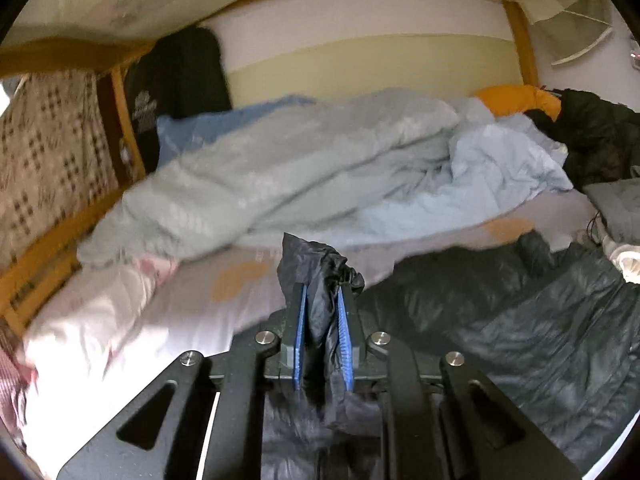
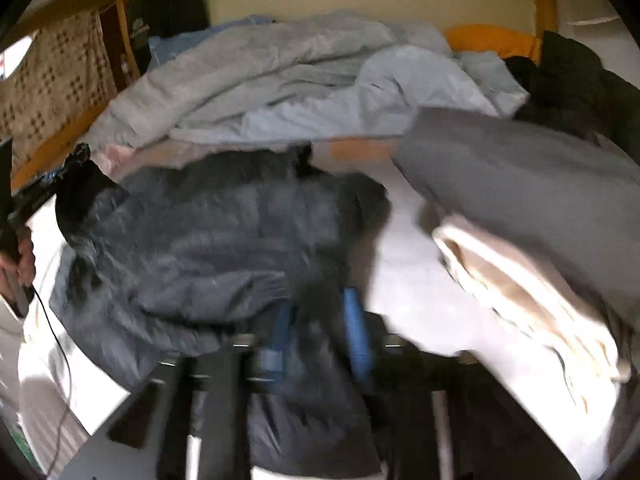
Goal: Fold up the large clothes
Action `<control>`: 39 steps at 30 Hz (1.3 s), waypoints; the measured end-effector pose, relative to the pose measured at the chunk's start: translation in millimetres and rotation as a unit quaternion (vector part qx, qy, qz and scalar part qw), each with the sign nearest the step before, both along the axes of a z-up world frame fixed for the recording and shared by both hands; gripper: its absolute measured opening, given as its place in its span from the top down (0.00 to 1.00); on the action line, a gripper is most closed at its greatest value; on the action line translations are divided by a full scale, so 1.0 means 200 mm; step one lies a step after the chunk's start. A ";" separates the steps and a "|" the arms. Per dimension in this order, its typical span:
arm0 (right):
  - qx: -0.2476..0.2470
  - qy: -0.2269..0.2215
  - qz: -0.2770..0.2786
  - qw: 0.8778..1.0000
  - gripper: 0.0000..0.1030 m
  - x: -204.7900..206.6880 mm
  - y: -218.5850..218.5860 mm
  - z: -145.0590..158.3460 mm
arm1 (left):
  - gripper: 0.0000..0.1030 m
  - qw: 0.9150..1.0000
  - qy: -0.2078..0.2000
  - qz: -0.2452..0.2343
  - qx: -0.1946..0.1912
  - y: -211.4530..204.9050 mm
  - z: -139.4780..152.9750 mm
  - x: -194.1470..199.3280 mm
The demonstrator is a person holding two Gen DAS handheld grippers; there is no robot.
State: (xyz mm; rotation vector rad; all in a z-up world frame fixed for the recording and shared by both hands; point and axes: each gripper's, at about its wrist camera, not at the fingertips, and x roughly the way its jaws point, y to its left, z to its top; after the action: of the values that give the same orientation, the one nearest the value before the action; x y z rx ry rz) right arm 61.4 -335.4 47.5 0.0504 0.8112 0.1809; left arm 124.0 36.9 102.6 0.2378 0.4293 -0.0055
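Jacket grip, left: my left gripper (image 1: 322,320) has its blue pads (image 1: 299,340) nearly together, pinching a bunched fold of the dark puffer jacket (image 1: 520,320); fabric pokes out past the tips.
Jacket grip, right: my right gripper (image 2: 320,336) shows blue fingers (image 2: 356,332) with dark jacket cloth between them; the frame is blurred, so I cannot tell how firmly they are clamped.
Jacket position: dark puffer jacket (image 2: 208,240) lies spread on the near part of the white bed sheet (image 1: 132,320), one end lifted at the left in the right wrist view.
Left hand: visible at the far left edge of the right wrist view (image 2: 20,264), holding the gripper handle.
Right of jacket: grey folded garment (image 2: 520,184) over a cream one (image 2: 520,288).
Far side: pale blue duvet (image 1: 300,168) heaped across the bed; orange item (image 1: 516,100) and a black garment (image 1: 600,136) at far right.
Left edge: wooden bed frame (image 1: 44,256), checked fabric (image 1: 44,152) beyond it.
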 end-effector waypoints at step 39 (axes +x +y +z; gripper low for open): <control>0.014 0.173 -0.030 0.984 0.91 0.82 0.17 -0.39 | 0.85 0.990 0.118 0.044 0.070 0.03 -0.54 0.40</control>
State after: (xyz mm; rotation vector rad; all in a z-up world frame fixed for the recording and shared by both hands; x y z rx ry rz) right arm 225.3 -301.3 -31.1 0.1358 1.1527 0.1277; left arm 203.8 43.7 -5.1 0.3581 0.6779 0.0841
